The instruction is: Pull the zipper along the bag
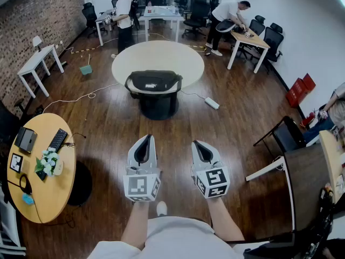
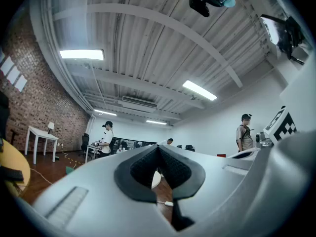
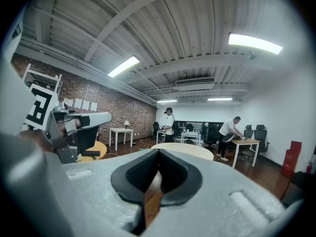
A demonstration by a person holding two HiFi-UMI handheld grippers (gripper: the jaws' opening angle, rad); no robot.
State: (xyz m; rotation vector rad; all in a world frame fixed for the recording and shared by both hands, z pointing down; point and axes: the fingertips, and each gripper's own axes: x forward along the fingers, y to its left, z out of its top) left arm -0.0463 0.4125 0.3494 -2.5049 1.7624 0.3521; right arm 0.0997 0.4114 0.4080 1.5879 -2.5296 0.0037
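Observation:
In the head view a black bag (image 1: pixel 153 82) lies on the near edge of a round cream table (image 1: pixel 158 55), far ahead across the wooden floor. My left gripper (image 1: pixel 144 139) and right gripper (image 1: pixel 200 144) are held side by side close to my body, well short of the table. Both point toward it and both are shut with nothing between the jaws. In the left gripper view the left gripper (image 2: pixel 159 149) has its dark pads meeting at the tip. The right gripper (image 3: pixel 158 152) shows the same in its own view, with the table (image 3: pixel 182 149) beyond it.
A white power strip (image 1: pixel 212 103) and its cable lie on the floor right of the table. A round wooden desk (image 1: pixel 38 166) with a keyboard stands at the left. A black chair (image 1: pixel 285 134) and another desk are at the right. People stand at tables at the back.

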